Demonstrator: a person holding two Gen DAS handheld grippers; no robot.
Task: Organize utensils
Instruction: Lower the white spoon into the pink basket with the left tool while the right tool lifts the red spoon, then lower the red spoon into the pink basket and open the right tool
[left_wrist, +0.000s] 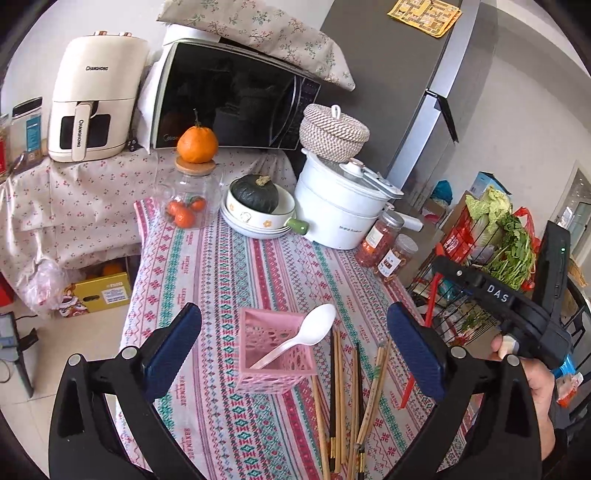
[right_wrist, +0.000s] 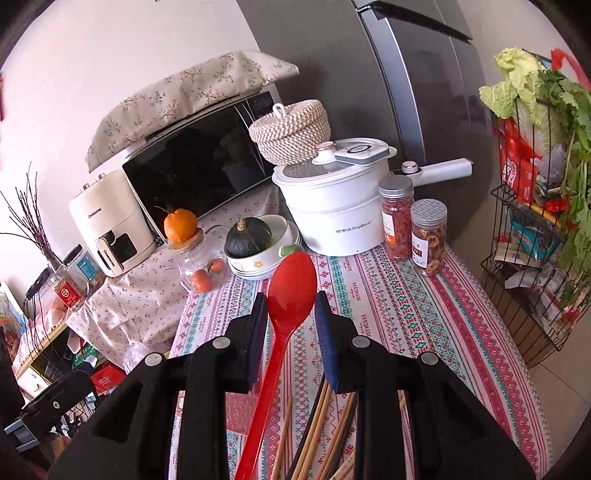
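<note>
The landmark here is the pink square plastic lattice basket (left_wrist: 276, 354), which stands upright on the tabletop (left_wrist: 229, 266) covered by a striped, patterned cloth. A white plastic spoon (left_wrist: 295, 339) sits in the basket, handle down inside it, its bowl leaning out over the basket's right rim. Just right of the basket lies a loose bundle of wooden and dark chopsticks (left_wrist: 347, 402), flat on the cloth and running toward the camera.

The left gripper (left_wrist: 295, 352) hovers on the near side of the basket with its jaws spread wide; the basket and white spoon appear between the two blue pads, and neither pad touches them.

The right gripper (right_wrist: 291, 314) has its jaws at a narrow setting, clamped on the neck of a red plastic spoon (right_wrist: 286, 321) just below its bowl. The red bowl points up and away from the camera and the long handle runs back down between the jaws. The chopsticks (right_wrist: 317, 424) lie on the cloth beneath this gripper. In the left wrist view that same gripper's black body, with a hand (left_wrist: 532, 384) on its grip, shows well to the right of the basket.

Behind the basket, at the far end of the tabletop, stand a white electric pot (left_wrist: 340, 210) and a white bowl holding a dark green squash (left_wrist: 255, 194).
</note>
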